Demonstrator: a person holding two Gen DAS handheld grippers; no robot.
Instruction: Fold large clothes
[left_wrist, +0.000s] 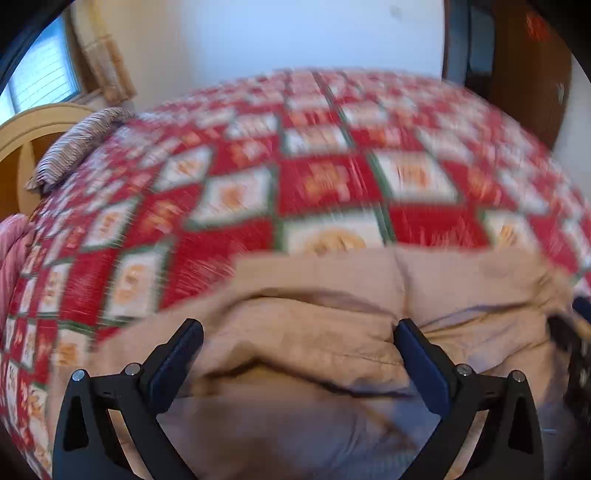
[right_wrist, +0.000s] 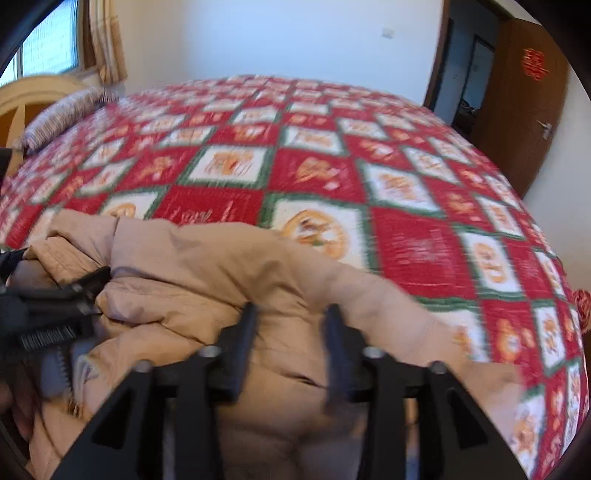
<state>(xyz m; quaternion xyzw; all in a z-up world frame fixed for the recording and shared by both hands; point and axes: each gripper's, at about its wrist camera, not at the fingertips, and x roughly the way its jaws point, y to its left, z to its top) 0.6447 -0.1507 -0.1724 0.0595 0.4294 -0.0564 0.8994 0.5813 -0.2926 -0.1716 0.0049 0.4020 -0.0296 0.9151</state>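
Both grippers are hovering over the tan coat (left_wrist: 332, 332) bunched on the quilt (left_wrist: 314, 184), left gripper (left_wrist: 297, 332) gaping wide, right gripper (right_wrist: 291, 317) half-open and empty, coat lying just ahead of and below both jaws, long axis crosswise.

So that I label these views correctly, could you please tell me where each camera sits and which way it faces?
Left wrist: on the left gripper, looking down along its spread fingers at the tan coat on the red patchwork quilt.
Right wrist: on the right gripper, fingers apart above the coat; the left gripper shows at its left edge.
Shared: coat, quilt, striped pillow, window, wooden door.
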